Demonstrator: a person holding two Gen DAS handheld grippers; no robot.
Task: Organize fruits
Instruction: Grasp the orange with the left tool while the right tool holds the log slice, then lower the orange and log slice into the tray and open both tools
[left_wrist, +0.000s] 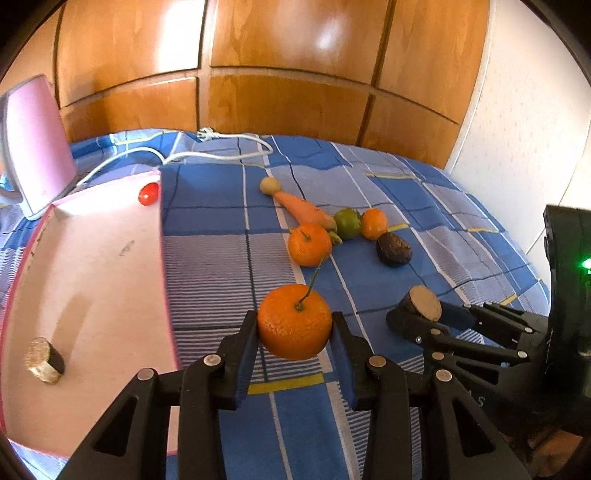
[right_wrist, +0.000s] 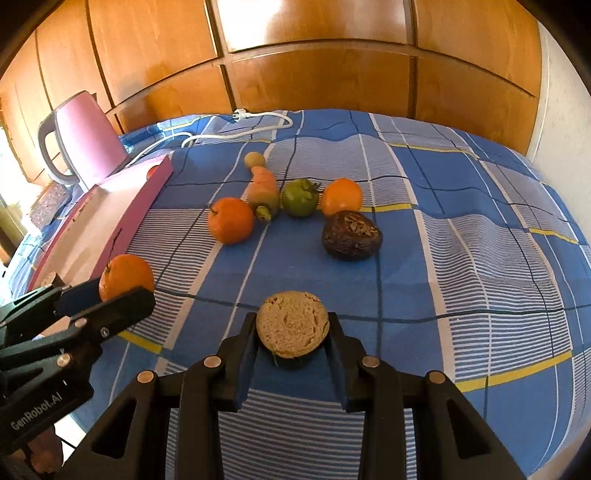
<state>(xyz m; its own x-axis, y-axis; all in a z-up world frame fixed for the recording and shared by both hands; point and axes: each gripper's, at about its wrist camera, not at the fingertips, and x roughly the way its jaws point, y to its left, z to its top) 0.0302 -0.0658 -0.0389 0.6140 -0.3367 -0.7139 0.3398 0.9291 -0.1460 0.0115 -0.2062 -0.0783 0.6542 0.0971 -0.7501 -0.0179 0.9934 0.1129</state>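
My left gripper (left_wrist: 294, 325) is shut on an orange with a green stem (left_wrist: 294, 321), held above the blue checked cloth; it also shows in the right wrist view (right_wrist: 125, 275). My right gripper (right_wrist: 292, 328) is shut on a cut dark fruit half (right_wrist: 292, 326), tan flesh facing the camera; it also shows in the left wrist view (left_wrist: 423, 303). On the cloth lie another orange (left_wrist: 309, 244), a carrot (left_wrist: 303, 209), a green fruit (left_wrist: 348, 222), a small orange (left_wrist: 373, 223), a wrinkled dark fruit (left_wrist: 393, 249) and a small tan fruit (left_wrist: 269, 184). A pink tray (left_wrist: 92, 277) holds a cut fruit half (left_wrist: 43, 360) and a red tomato (left_wrist: 148, 193).
A pink kettle (left_wrist: 35, 147) stands at the tray's far end, with a white cable (left_wrist: 221, 147) running across the cloth. Wooden panels (left_wrist: 277, 74) rise behind the bed. A white wall (left_wrist: 535, 129) is to the right.
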